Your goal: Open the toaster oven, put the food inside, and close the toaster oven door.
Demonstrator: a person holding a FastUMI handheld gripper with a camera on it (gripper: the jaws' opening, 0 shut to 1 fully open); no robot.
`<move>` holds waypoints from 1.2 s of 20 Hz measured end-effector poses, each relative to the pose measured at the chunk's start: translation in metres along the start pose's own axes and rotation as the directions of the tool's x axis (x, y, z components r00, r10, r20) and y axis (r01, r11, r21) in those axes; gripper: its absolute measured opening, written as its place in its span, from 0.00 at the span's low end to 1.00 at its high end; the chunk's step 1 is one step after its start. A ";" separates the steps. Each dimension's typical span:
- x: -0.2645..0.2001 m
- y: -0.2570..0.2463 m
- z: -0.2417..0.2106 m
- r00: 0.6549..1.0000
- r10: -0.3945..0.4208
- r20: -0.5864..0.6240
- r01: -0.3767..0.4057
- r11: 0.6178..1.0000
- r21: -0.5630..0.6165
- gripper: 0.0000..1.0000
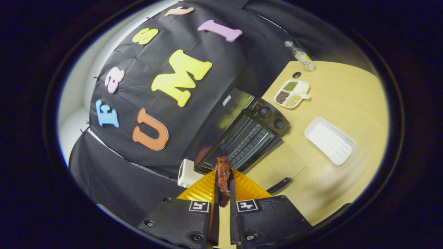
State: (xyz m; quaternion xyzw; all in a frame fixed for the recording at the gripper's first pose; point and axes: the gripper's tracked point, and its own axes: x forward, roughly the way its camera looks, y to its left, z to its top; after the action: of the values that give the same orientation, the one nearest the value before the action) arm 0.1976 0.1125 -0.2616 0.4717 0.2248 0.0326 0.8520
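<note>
Claw [223, 193] fingers are clamping the meat [223, 180] edgewise, heading for the open toaster oven [242, 138]; thin grip risks it slipping onto the door [277, 166].

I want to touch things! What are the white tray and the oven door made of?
The white tray looks like plastic or foam: matte with fine ridges. The toaster oven door looks like clear glass, since the wooden table shows through. The gripper is shut on the food.

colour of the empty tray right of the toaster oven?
White, ribbed tray on the wooden table, clearest in the gripper view. The tool is shut on the food.
</note>
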 end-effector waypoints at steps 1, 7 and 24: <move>0.016 -0.001 0.001 1.000 0.000 0.011 0.000 1.000 0.016 0.15; 0.112 -0.024 0.003 0.995 -0.073 0.071 0.069 0.996 0.059 0.15; 0.233 -0.045 -0.009 0.979 -0.139 0.146 0.159 0.978 -0.132 0.19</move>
State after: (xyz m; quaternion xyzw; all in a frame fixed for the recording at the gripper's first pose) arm 0.3956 0.1572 -0.3847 0.3922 0.1981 -0.0476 0.8970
